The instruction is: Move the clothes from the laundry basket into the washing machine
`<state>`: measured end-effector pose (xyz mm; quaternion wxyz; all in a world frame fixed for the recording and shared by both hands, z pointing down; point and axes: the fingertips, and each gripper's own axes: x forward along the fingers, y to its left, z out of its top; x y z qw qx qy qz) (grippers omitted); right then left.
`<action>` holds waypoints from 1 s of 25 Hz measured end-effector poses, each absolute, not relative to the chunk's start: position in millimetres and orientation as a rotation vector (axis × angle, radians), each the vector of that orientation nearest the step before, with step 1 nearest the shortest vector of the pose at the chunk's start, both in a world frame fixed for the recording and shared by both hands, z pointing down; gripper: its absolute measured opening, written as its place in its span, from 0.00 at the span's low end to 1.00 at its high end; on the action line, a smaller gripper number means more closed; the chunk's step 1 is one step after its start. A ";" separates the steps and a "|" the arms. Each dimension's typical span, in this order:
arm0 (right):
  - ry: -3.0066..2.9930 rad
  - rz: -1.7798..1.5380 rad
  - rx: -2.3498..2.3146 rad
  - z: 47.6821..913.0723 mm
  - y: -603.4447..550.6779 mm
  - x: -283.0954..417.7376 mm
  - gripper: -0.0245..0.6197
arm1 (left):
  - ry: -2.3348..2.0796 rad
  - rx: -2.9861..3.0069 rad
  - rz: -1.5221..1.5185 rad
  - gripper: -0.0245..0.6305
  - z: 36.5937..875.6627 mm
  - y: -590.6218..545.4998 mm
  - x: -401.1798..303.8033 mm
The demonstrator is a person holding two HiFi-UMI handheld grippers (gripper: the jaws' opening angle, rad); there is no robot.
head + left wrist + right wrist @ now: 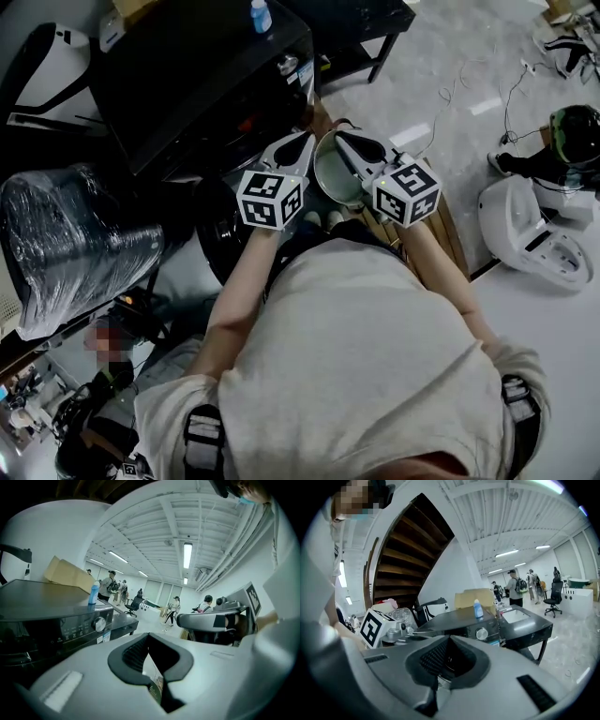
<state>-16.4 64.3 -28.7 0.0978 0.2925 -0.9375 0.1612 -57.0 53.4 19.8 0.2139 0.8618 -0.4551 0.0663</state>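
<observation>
overhead, my left tongs (302,141) and right tongs (343,139) hang by the washing machine (187,70); no clothes or laundry basket show. left gripper view: tongs together, empty. right gripper view: likewise pressed together on nothing. whether loading is done i can't tell.

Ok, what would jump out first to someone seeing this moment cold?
The left gripper and right gripper are held side by side before the person's chest in the head view, jaws shut on nothing. Up and left of them stands the dark washing machine with a blue bottle on top; a plastic-wrapped bundle sits at far left.
</observation>
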 end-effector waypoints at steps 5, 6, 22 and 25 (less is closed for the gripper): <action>-2.763 0.460 0.884 -27.6 65.4 -19.0 0.05 | -1.299 2.344 0.181 0.05 25.0 57.5 -58.2; -2.759 0.457 0.887 -26.4 65.6 -19.1 0.05 | -1.307 2.324 0.177 0.05 27.5 58.4 -59.3; -2.706 0.489 0.868 -9.5 63.8 -13.2 0.05 | -1.230 2.310 0.218 0.05 38.0 55.8 -44.0; -2.703 0.493 0.869 -8.5 64.8 -10.5 0.05 | -1.227 2.308 0.222 0.05 39.4 56.3 -41.3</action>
